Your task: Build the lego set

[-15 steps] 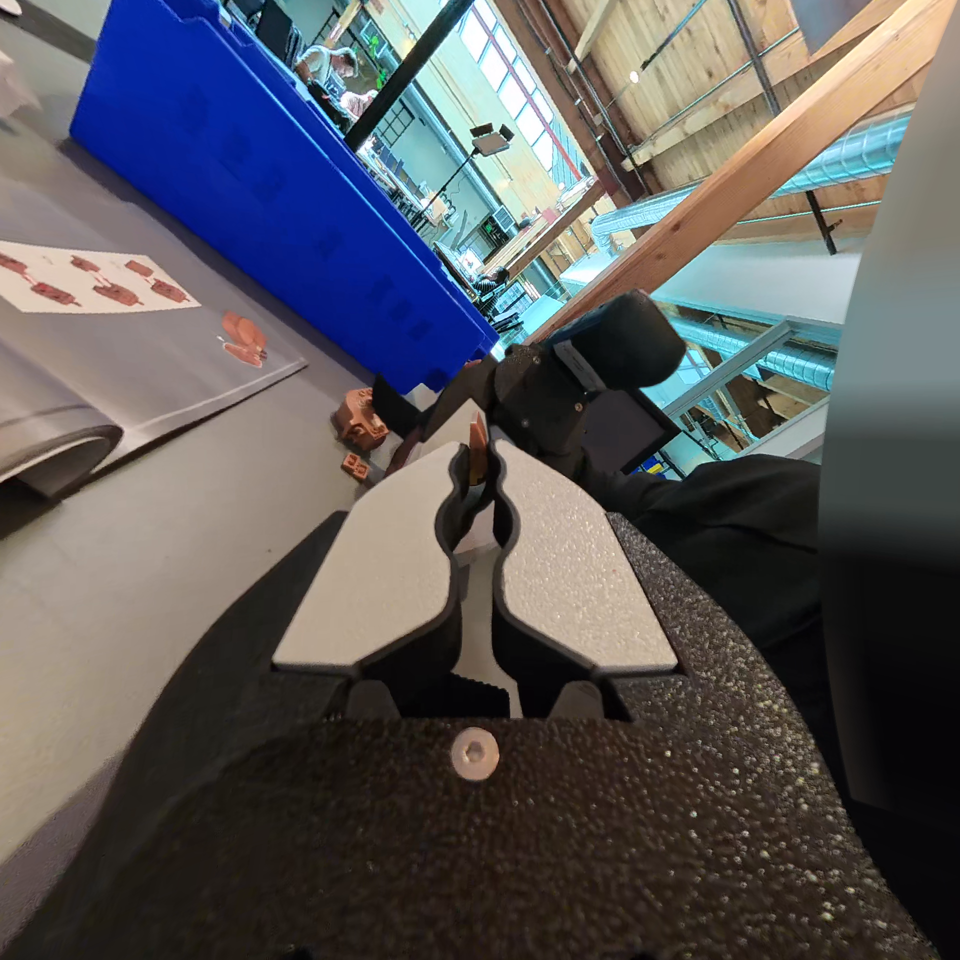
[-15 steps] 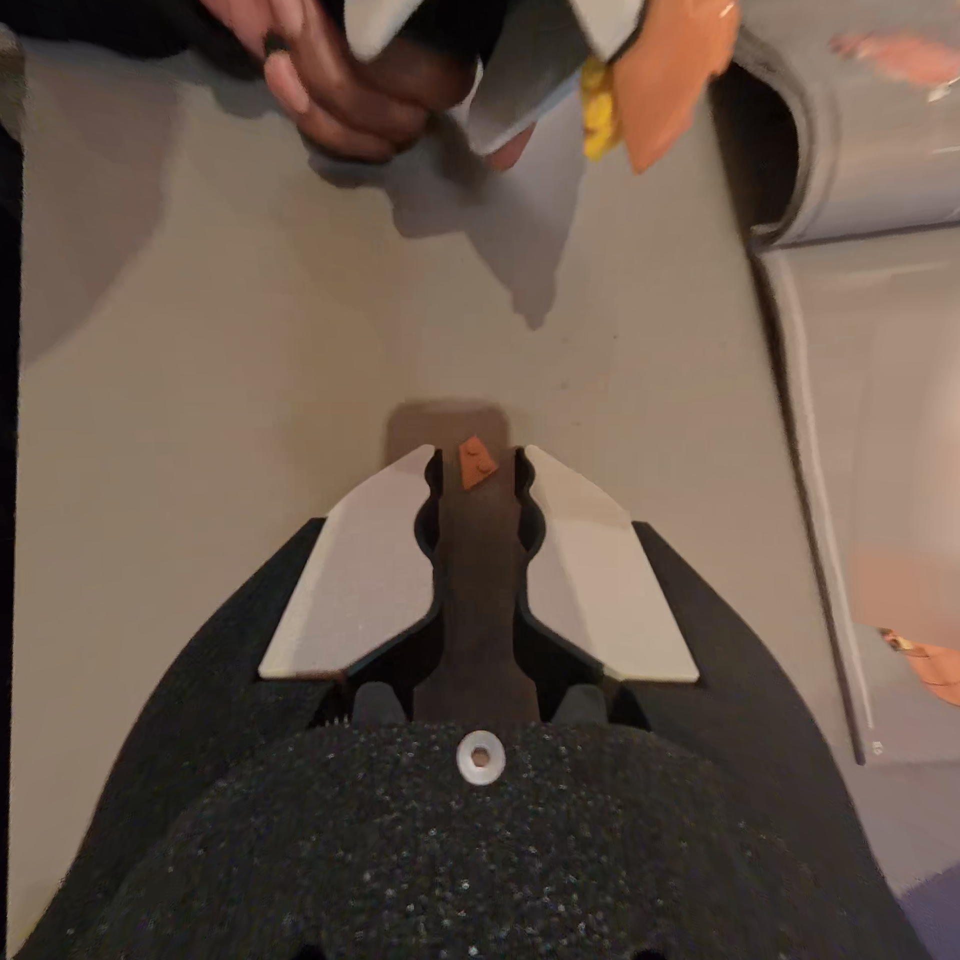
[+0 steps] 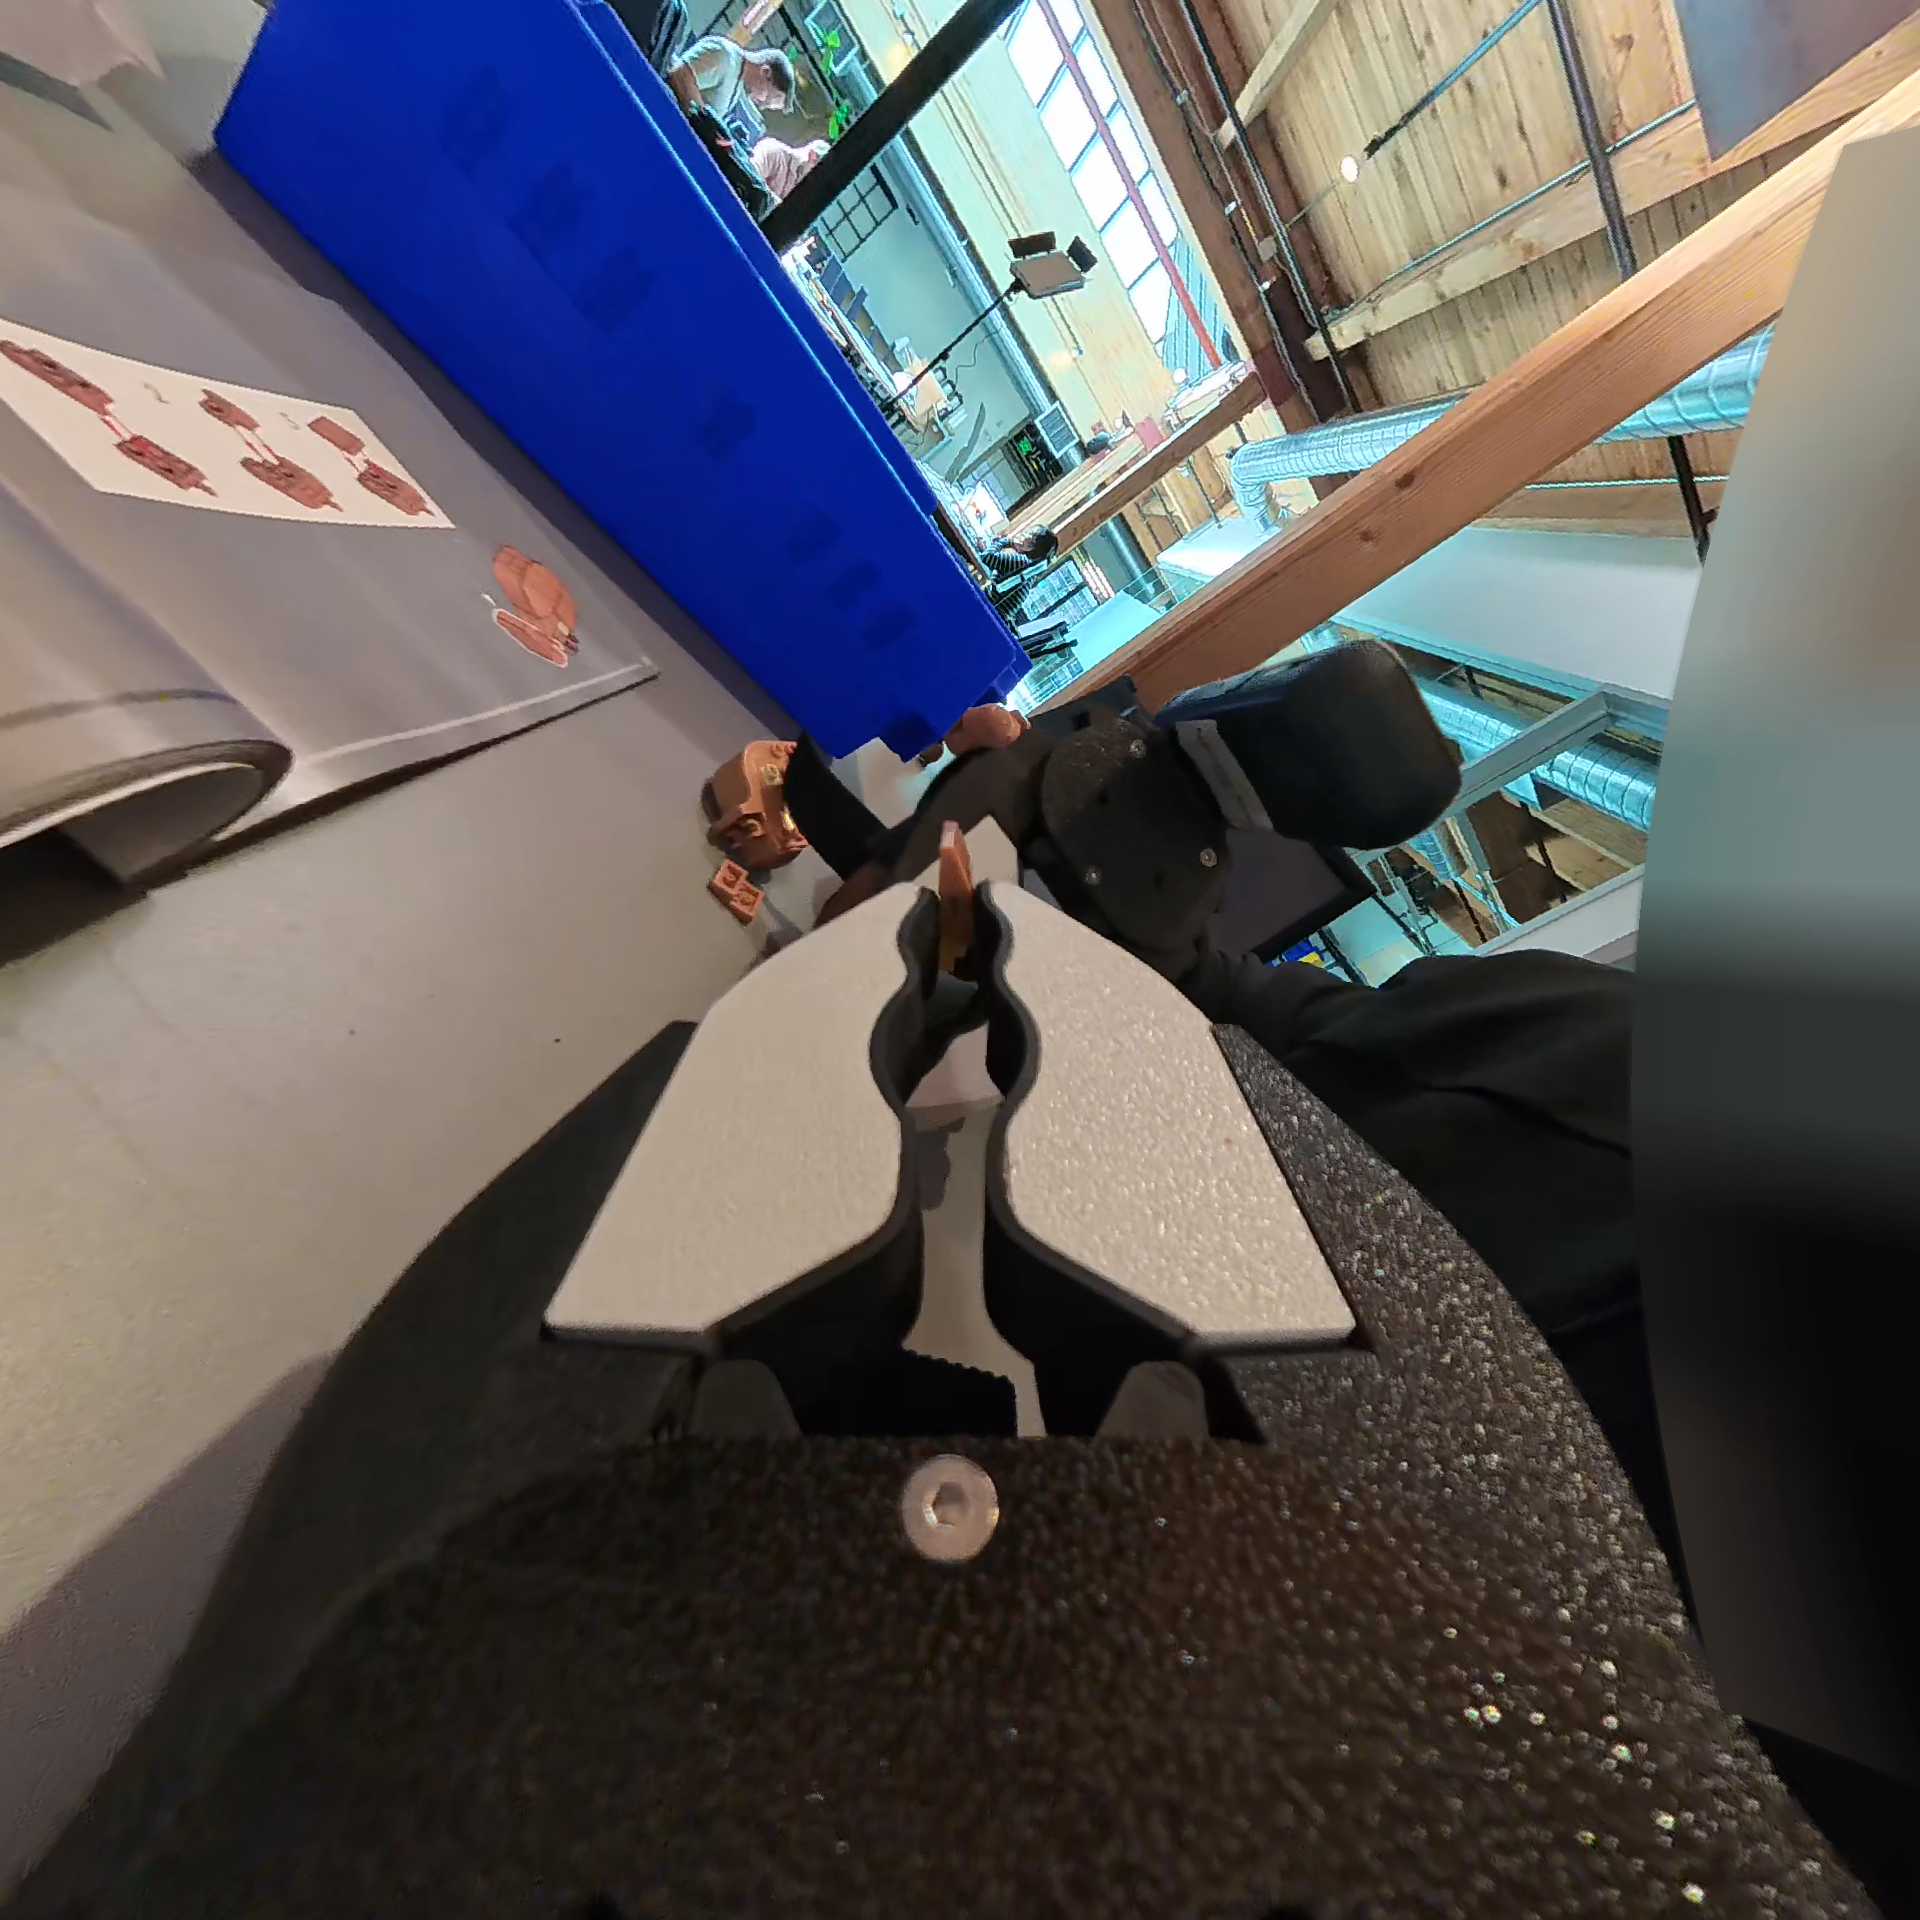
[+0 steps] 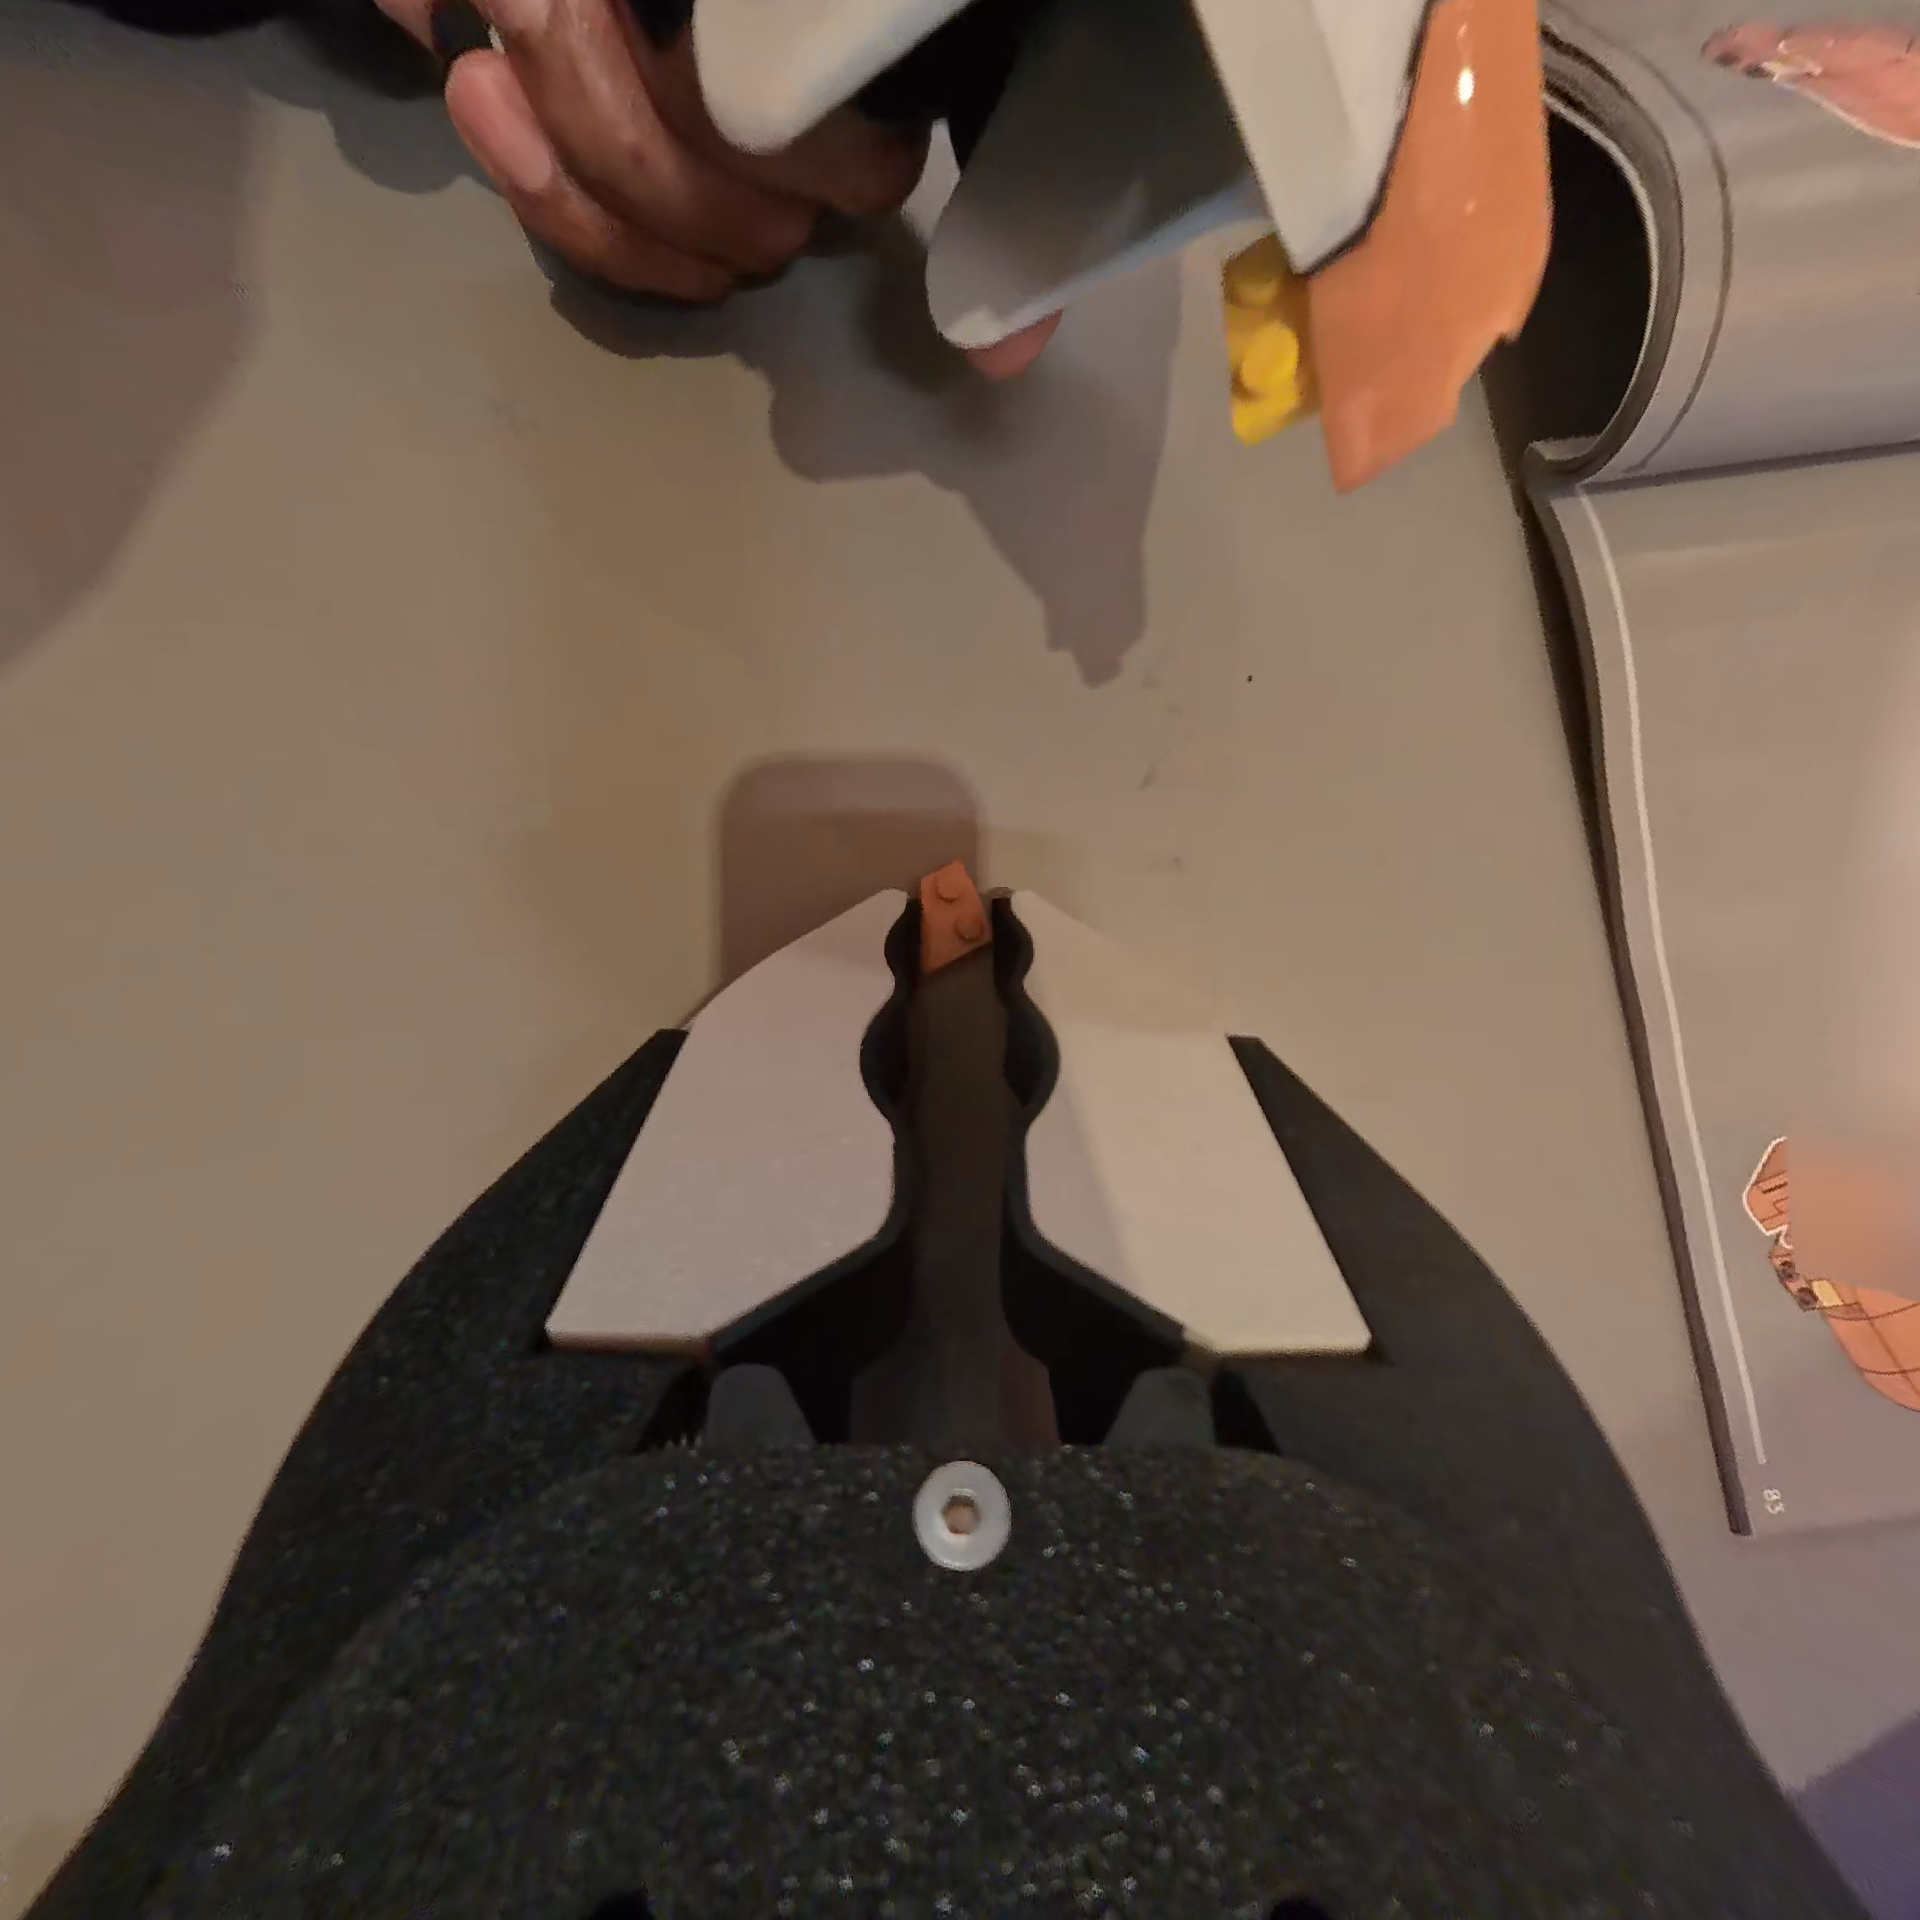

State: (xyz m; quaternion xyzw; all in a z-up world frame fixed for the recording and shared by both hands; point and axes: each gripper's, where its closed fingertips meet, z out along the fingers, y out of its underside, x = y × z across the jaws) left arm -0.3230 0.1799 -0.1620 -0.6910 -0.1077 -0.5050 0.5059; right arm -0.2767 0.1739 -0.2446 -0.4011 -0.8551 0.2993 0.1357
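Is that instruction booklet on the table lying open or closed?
Open. The booklet lies spread on the grey table, printed build pictures facing up, with its earlier pages curled under at the fold.

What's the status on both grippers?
Left gripper shut on orange panel. Right gripper shut on small orange wedge plate, at the table. Nothing between them.

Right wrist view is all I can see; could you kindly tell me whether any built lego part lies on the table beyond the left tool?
Observer: Yes, a brown lego assembly sits on the table, past the left tool.
Operator: Thank you. Is anything lying beside it?
Observer: A small loose brown piece lies on the table just in front of it.
Operator: And what stands behind them?
Observer: A large blue bin, close behind the assembly.
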